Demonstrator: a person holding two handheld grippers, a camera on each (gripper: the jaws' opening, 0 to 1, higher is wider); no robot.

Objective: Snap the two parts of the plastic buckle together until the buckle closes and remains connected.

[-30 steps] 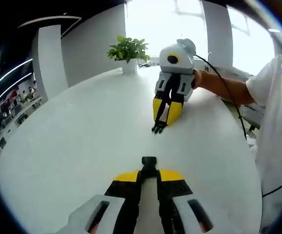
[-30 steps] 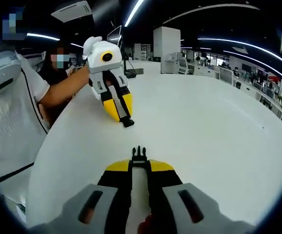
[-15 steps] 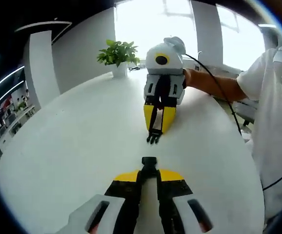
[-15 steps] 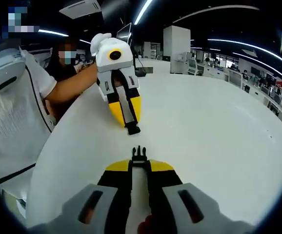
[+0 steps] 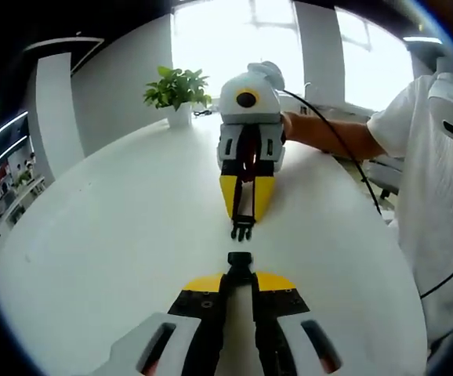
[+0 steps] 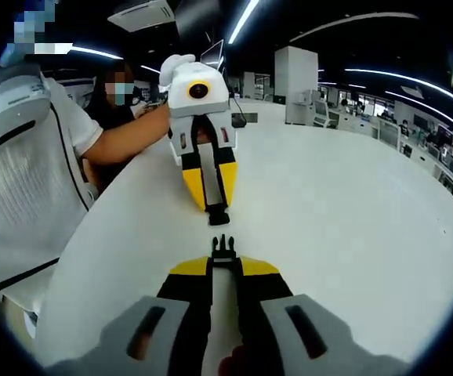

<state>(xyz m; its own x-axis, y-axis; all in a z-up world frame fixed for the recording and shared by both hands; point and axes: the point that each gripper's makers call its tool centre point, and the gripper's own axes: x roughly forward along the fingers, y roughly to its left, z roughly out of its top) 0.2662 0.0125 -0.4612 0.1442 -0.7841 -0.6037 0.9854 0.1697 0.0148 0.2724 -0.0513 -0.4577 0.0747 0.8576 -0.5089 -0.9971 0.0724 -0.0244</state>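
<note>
My left gripper [image 5: 239, 276] is shut on the black socket half of the buckle [image 5: 239, 261], which sticks out past its yellow tips. Straight across from it, my right gripper [image 5: 242, 211] points back at me, shut on the black pronged half [image 5: 242, 229]. A small gap separates the two halves, roughly in line. In the right gripper view, my right gripper [image 6: 223, 262] clamps the pronged half [image 6: 222, 246], and the left gripper [image 6: 213, 204] holds the socket half [image 6: 217, 216] just beyond it.
Both grippers hover low over a round white table [image 5: 117, 227]. A potted plant [image 5: 176, 90] stands at its far edge. A person's arm [image 5: 332, 137] and a black cable [image 5: 352, 168] trail behind the right gripper, and a white-shirted torso [image 6: 23, 180] lines the table edge.
The two grippers have drawn closer and turned into line, tip facing tip. The gap between the buckle halves has shrunk to a small one. Both stay shut on their halves.
</note>
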